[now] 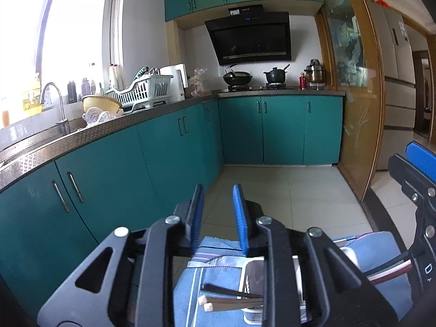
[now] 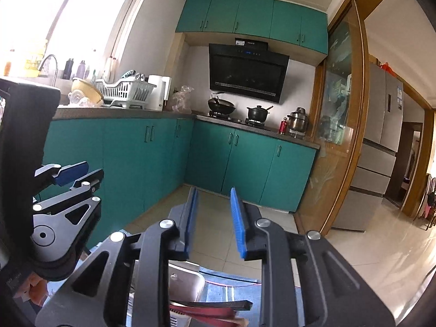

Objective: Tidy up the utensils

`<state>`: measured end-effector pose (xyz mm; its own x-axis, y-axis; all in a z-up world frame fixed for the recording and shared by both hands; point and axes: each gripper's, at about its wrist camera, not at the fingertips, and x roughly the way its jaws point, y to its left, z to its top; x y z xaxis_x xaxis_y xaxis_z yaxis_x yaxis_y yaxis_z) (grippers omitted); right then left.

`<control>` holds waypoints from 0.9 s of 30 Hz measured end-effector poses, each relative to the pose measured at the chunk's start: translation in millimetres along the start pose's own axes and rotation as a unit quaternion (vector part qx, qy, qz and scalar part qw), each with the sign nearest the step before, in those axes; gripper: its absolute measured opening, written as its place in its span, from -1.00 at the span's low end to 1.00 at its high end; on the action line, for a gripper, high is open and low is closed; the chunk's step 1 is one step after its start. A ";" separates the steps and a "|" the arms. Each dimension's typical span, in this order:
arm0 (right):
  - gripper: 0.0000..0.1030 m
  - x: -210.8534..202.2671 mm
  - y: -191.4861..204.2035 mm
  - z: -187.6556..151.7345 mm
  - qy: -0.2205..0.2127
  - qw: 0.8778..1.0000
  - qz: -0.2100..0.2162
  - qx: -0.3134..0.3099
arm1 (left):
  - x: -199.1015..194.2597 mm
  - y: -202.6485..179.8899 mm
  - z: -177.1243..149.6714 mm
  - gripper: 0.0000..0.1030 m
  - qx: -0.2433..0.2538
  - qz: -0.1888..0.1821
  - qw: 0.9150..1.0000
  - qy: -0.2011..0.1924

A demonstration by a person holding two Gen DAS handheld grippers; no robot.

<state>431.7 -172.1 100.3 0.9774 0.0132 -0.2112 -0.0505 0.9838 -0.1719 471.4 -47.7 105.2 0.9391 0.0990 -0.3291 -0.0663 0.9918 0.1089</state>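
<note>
While both grippers hang low over a blue cloth (image 1: 218,248), neither holds anything. At the bottom centre of the left wrist view, the left gripper (image 1: 218,190) has its blue pads spread a little, with only floor tiles showing in the gap. Below it, at the lower edge, chopsticks (image 1: 231,299) lie across a white holder (image 1: 254,269) that stands on the cloth; dark and pale sticks point left, their square ends towards the lower left. At the right edge of that view the right gripper (image 1: 419,158) shows from the side.

From the right wrist view, the right gripper (image 2: 214,190) sits at bottom centre, its jaws likewise slightly apart and empty. Under it, at the bottom edge, a black stick and red sticks (image 2: 215,310) lie over the holder (image 2: 185,280), with the cloth (image 2: 226,291) just behind. At the left of this view the left gripper (image 2: 79,173) is seen from the side.

Farther off, teal cabinets (image 1: 174,147) run along the left and across the back. On the counter at upper left stand a tap (image 1: 54,95), a yellow bowl (image 1: 100,103) and a dish rack (image 1: 141,90). At the back, a wok (image 1: 237,77) and a black pot (image 1: 275,76) sit on the stove under a black hood (image 1: 250,41). A fridge (image 1: 395,81) stands at the far right.
</note>
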 end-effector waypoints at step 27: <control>0.93 -248.1 -2.2 -132.8 0.058 0.994 -0.015 0.089 | -246.9 52.1 -140.9 0.91 -0.038 -0.076 0.996 -0.029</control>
<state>162.1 -201.3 25.3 0.9474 -0.0275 -0.3190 0.0256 0.9996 -0.0099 188.5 -9.1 59.9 0.9581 -0.0558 -0.2808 0.0554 0.9984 -0.0095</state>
